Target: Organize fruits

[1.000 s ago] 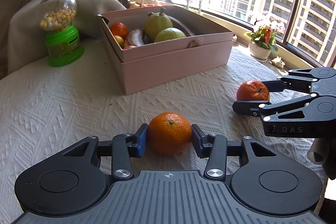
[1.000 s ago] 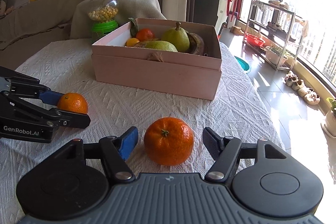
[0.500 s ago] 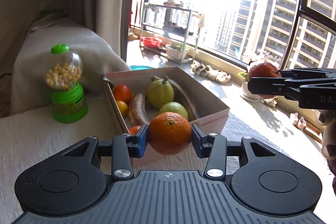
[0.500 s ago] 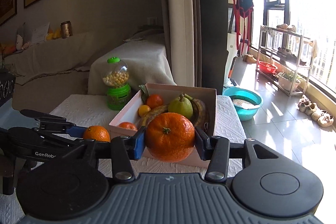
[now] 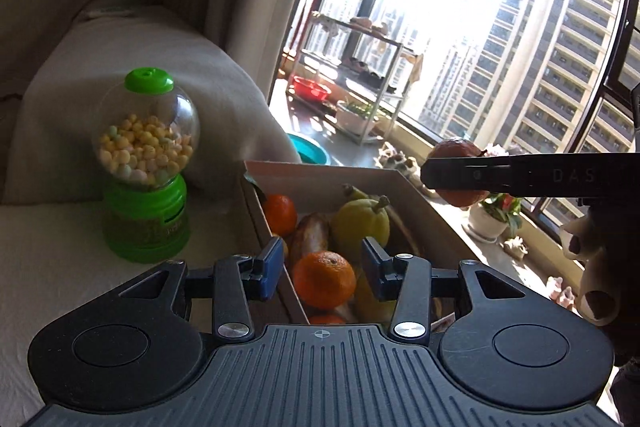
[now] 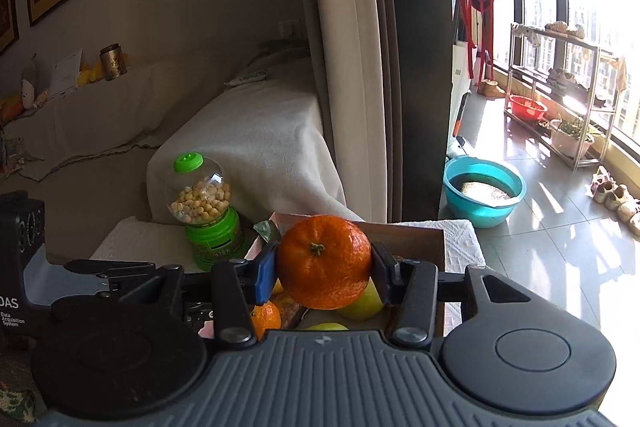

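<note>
My left gripper (image 5: 323, 269) is open over the pink box (image 5: 340, 175); an orange (image 5: 324, 280) lies just below between its blue pads, free of them, among the fruit in the box. My right gripper (image 6: 323, 267) is shut on a second orange (image 6: 324, 261) and holds it above the box (image 6: 404, 227). That held orange (image 5: 460, 171) also shows in the left wrist view, pinched by the right gripper's fingers (image 5: 480, 177) over the box's right side. The box holds a pear (image 5: 362, 223), a small orange (image 5: 280, 214) and a banana (image 5: 310, 239).
A green candy dispenser (image 5: 146, 171) stands on the white tablecloth left of the box; it also shows in the right wrist view (image 6: 206, 213). A draped chair stands behind it. A teal basin (image 6: 482, 189) sits on the floor by the window.
My left gripper has opened and let its orange drop into the box. My right gripper has carried its orange closer over the box.
</note>
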`<action>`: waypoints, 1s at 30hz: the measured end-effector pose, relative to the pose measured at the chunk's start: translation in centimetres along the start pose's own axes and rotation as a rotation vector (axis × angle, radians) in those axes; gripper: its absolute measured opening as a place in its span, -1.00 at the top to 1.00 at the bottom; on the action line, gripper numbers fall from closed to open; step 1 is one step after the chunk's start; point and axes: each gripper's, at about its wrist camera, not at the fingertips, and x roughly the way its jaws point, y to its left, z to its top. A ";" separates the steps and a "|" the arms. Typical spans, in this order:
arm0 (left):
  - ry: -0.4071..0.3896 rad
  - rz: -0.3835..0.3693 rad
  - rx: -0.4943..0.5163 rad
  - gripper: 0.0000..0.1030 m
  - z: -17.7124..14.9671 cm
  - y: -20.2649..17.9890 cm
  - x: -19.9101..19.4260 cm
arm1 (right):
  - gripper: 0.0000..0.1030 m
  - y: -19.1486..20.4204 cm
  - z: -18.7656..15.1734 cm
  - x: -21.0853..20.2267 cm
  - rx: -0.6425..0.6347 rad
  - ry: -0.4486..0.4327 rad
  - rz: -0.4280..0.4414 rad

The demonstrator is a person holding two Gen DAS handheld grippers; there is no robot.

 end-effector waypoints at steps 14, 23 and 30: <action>0.096 0.185 0.071 0.08 -9.4 1.6 -7.4 | -0.28 2.8 -2.1 3.1 -0.001 0.013 -0.068; 0.128 0.247 0.043 0.09 -13.6 -2.7 -8.0 | -0.69 5.2 -15.0 -5.8 -0.109 0.033 -0.168; 0.092 0.318 0.123 -0.18 -14.8 -5.7 -6.5 | -0.69 3.2 -19.2 -4.3 0.008 0.127 -0.148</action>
